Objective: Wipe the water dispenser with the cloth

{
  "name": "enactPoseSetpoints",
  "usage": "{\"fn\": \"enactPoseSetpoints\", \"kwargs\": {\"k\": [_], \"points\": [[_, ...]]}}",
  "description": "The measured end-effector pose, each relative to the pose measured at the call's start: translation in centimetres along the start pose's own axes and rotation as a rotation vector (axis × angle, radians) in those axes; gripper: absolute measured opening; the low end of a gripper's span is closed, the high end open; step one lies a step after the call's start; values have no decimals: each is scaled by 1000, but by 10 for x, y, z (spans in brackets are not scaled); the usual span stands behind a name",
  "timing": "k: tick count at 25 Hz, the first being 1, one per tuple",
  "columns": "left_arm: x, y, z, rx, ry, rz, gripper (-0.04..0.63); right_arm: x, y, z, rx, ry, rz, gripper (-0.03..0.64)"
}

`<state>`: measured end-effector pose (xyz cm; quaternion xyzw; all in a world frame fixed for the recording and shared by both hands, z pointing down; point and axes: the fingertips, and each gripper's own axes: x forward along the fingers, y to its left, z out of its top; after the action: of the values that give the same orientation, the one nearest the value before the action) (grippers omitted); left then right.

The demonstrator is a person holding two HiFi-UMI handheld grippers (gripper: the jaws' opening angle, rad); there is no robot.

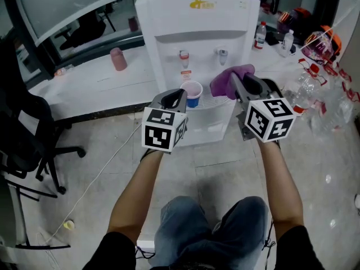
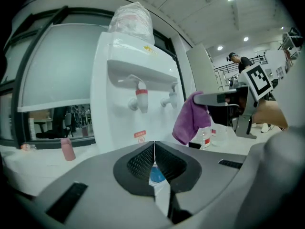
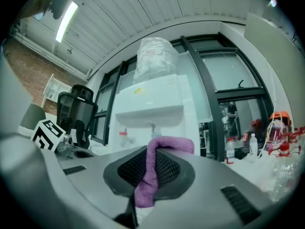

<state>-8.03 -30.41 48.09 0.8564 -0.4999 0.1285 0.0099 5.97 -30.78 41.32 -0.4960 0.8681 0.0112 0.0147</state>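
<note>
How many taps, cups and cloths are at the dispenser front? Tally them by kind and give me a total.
Taps: 2, the red tap and the second tap
Cups: 1, the cup pinched by the left gripper
Cloths: 1, the purple cloth in the right gripper
Total: 4

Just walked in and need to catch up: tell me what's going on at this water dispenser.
A person faces the white water dispenser with a gripper in each hand. The right gripper is shut on a purple cloth, held up below the taps but not visibly touching the machine. The left gripper is closed, apparently pinching the blue-and-white cup on the drip tray. Wiping has not visibly begun.
</note>
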Motion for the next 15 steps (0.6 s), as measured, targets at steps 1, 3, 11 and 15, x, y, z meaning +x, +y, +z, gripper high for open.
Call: {"fn": "enactPoseSetpoints", "kwargs": {"k": [1, 3, 11, 15], "points": [[-3, 3, 6, 5, -8, 7, 26, 1, 7, 12, -7, -19, 17, 32], [-8, 12, 17, 13, -21, 26, 26, 5, 21, 35, -17, -52, 55, 32], [-39, 48, 44, 13, -59, 105, 26, 39, 96, 101, -48, -125, 238, 32], [-52, 59, 45, 1, -65, 136, 26, 59, 130, 121, -69, -148, 305, 32]]}}
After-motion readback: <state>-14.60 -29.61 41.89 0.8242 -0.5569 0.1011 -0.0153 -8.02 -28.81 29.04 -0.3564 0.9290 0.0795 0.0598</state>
